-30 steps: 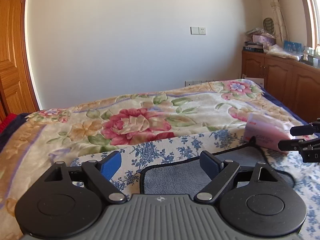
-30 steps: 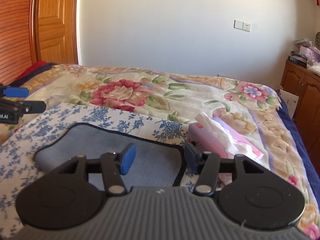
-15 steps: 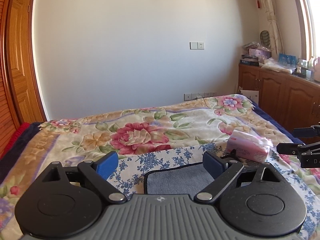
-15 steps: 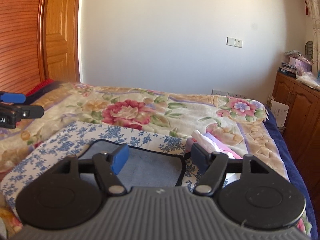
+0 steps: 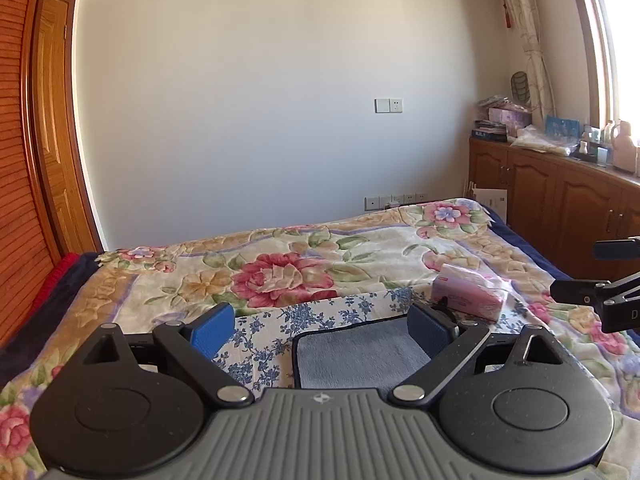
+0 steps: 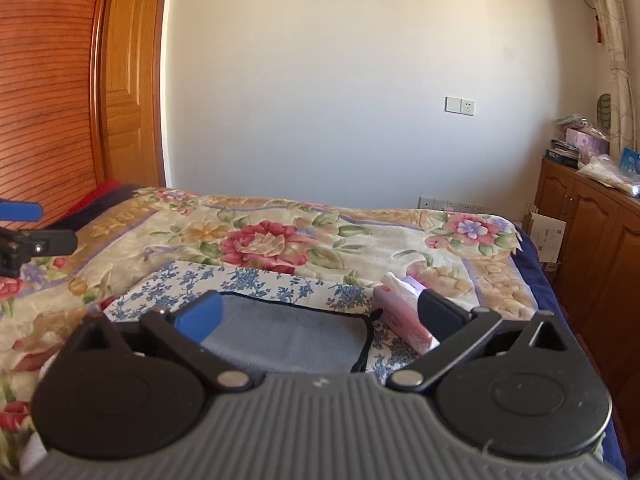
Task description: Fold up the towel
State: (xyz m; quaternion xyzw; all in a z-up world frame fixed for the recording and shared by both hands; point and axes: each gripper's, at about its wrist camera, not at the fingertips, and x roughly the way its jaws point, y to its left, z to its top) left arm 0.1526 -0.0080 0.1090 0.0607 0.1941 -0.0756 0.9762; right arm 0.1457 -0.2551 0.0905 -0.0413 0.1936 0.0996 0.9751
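A grey towel with a black border (image 5: 356,352) lies flat on a blue-flowered white cloth (image 5: 272,328) on the bed; it also shows in the right wrist view (image 6: 288,340). My left gripper (image 5: 320,328) is open and empty, held above the towel's near left part. My right gripper (image 6: 316,316) is open and empty, above the towel's near right part. The right gripper's fingers (image 5: 592,292) show at the right edge of the left wrist view. The left gripper's fingers (image 6: 36,240) show at the left edge of the right wrist view.
A pink tissue pack (image 5: 468,298) lies on the bed just right of the towel; it also shows in the right wrist view (image 6: 400,312). The bed carries a floral blanket (image 5: 280,272). Wooden cabinets (image 5: 560,208) stand on the right, a wooden door (image 6: 128,80) on the left.
Both grippers have risen and drawn back from the towel, so the bed looks lower and farther. The right gripper's jaws have opened wider. The towel has not moved.
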